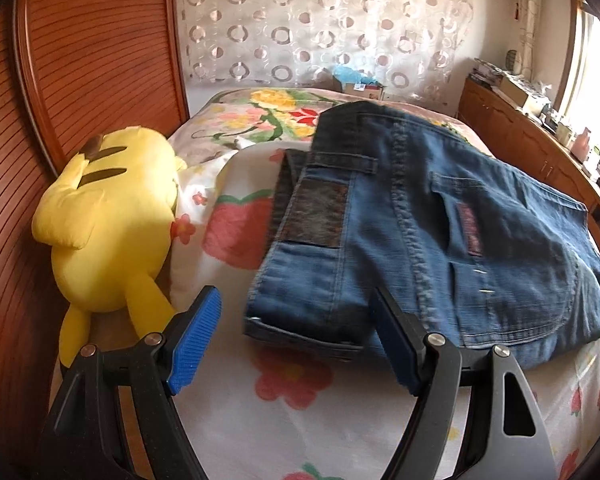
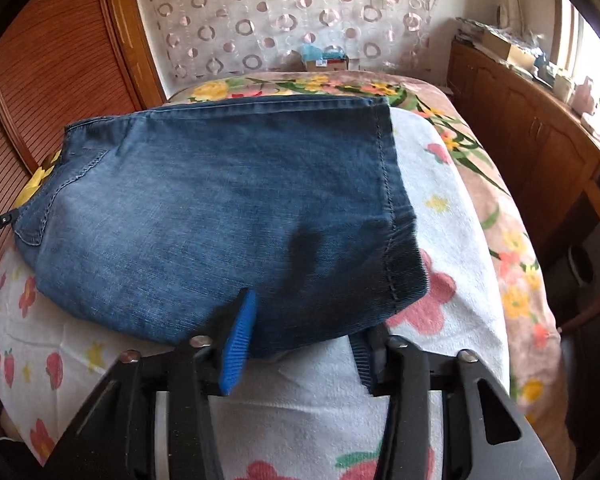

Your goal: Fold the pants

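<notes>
Left gripper: the left gripper point(image 1: 296, 340) hovers low over the bed, pointing at the waistband end of the jeans point(image 1: 428, 240); jaws spread wide, nothing between them, the near corner of the waistband lying just ahead of the gap.
Right gripper: the right gripper point(image 2: 304, 344) sits at the near edge of the denim point(image 2: 220, 216); jaws wide apart, the left blue pad point(image 2: 238, 344) just over the fabric edge, and I can't tell whether it touches.
Jeans, left view: folded blue denim, back side up, a dark worn patch point(image 1: 312, 212) on the waistband, belt loop and back pocket showing, heavy double stitching down the seam.
Jeans, right view: a broad, smooth, faded panel, the stitched hem running down its right side, a pocket corner at the far left.
Where they lie: across the middle of the white flowered towel point(image 2: 440, 208), on top of the bed.
Bedding: soft terry with pink flowers; beneath it a pink floral blanket point(image 2: 512, 240) reaching the far and right edges.
Left side: a yellow plush toy point(image 1: 108, 216) wedged against the ribbed wooden headboard point(image 1: 84, 60), well apart from the jeans.
Right side: the bed drops off towards a wooden cabinet point(image 2: 520, 128).
Open room: bare towel in front of both grippers and to the right of the hem.
</notes>
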`<action>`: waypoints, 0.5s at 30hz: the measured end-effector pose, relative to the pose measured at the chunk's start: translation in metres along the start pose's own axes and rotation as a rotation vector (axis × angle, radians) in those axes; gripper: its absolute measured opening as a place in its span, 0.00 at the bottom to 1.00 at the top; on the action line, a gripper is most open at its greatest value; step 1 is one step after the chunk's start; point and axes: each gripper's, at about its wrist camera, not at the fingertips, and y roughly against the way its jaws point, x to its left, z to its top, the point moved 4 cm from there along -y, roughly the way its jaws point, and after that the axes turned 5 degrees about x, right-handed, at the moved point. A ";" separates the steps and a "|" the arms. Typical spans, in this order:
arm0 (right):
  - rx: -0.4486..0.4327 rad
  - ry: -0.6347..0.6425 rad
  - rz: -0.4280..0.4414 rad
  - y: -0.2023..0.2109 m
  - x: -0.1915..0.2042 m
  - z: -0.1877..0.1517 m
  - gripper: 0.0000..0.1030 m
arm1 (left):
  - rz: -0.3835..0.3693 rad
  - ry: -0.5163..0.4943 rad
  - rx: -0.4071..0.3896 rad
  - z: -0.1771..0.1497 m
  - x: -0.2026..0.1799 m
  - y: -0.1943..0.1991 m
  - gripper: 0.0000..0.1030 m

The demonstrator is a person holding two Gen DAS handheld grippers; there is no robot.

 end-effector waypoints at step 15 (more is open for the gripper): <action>-0.102 0.017 0.013 0.024 -0.007 0.007 0.14 | -0.004 -0.045 -0.016 0.006 -0.010 -0.002 0.06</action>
